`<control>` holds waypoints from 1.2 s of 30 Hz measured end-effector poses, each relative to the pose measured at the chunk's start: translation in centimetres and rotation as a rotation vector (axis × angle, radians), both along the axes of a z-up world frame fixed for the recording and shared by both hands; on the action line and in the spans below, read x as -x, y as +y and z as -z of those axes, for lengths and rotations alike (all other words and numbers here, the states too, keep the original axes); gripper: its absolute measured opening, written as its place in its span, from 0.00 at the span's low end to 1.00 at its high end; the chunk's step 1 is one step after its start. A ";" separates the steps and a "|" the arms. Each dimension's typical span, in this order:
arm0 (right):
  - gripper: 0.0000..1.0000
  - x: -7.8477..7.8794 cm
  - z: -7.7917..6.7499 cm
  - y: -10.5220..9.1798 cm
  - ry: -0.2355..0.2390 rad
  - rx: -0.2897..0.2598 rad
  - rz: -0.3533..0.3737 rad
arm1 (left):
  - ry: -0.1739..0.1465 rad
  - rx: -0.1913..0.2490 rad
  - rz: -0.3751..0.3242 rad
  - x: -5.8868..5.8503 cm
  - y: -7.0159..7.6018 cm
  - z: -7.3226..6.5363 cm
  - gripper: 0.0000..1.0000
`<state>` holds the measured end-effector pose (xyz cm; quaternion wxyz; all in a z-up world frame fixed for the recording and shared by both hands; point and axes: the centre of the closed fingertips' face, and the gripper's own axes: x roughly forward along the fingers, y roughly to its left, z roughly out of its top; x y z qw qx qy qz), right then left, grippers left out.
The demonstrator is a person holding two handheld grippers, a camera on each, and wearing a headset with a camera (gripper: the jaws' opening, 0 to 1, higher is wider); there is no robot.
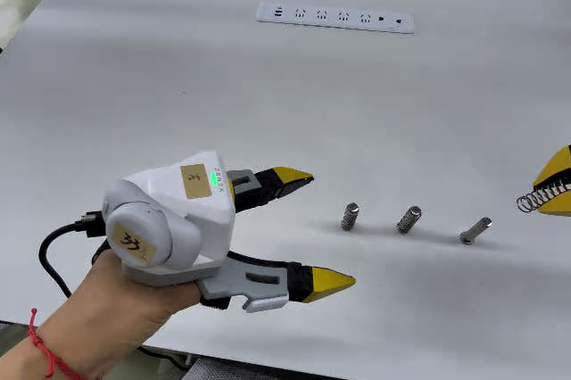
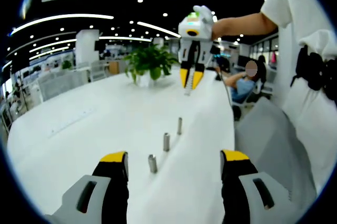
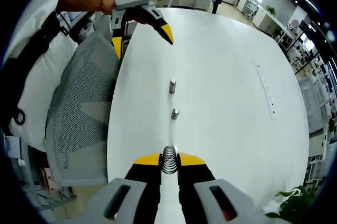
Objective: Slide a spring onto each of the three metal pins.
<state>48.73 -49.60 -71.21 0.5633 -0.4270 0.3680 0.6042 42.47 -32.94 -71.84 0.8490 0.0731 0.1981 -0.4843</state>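
Observation:
Three metal pins stand in a row on the white table. The left pin (image 1: 350,216) and middle pin (image 1: 409,219) look wrapped in coils; the right pin (image 1: 475,230) looks bare. My left gripper (image 1: 317,230) is open and empty, just left of the row, its jaws pointing along the pins (image 2: 166,141). My right gripper (image 1: 555,186) is at the right edge, shut on a spring (image 1: 540,194). Its own view shows the spring (image 3: 168,159) pinched upright between the yellow tips, with two pins (image 3: 175,113) beyond it and the left gripper (image 3: 141,42) farther off.
A white power strip (image 1: 335,16) lies at the table's far side. A grey mesh chair (image 3: 79,119) stands beside the table's near edge. A potted plant (image 2: 150,61) sits at the table's far end, behind the raised right gripper (image 2: 190,79).

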 end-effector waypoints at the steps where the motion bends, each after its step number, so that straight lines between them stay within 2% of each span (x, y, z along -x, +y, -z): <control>1: 0.13 -0.1 0.3 0.0 0.001 0.000 0.006 | -0.002 0.002 0.001 0.0 0.0 0.0 0.74; 6: 0.13 -0.4 1.7 0.1 0.013 0.004 0.029 | 0.005 0.012 0.012 0.0 -0.2 0.3 0.84; 8: 0.13 -0.5 2.1 0.1 0.018 0.006 0.040 | 0.017 0.009 0.021 0.1 -0.3 0.7 0.86; 12: 0.13 -0.7 2.8 0.1 0.023 0.011 0.055 | 0.017 0.007 0.026 0.0 -0.3 1.0 0.91; 26: 0.13 -0.7 4.9 0.2 0.043 0.049 0.059 | 0.043 0.044 -0.003 -0.3 0.0 1.4 0.96; 36: 0.13 -0.6 5.5 0.4 0.056 0.065 0.057 | 0.046 0.056 -0.005 -0.3 -0.2 1.3 0.98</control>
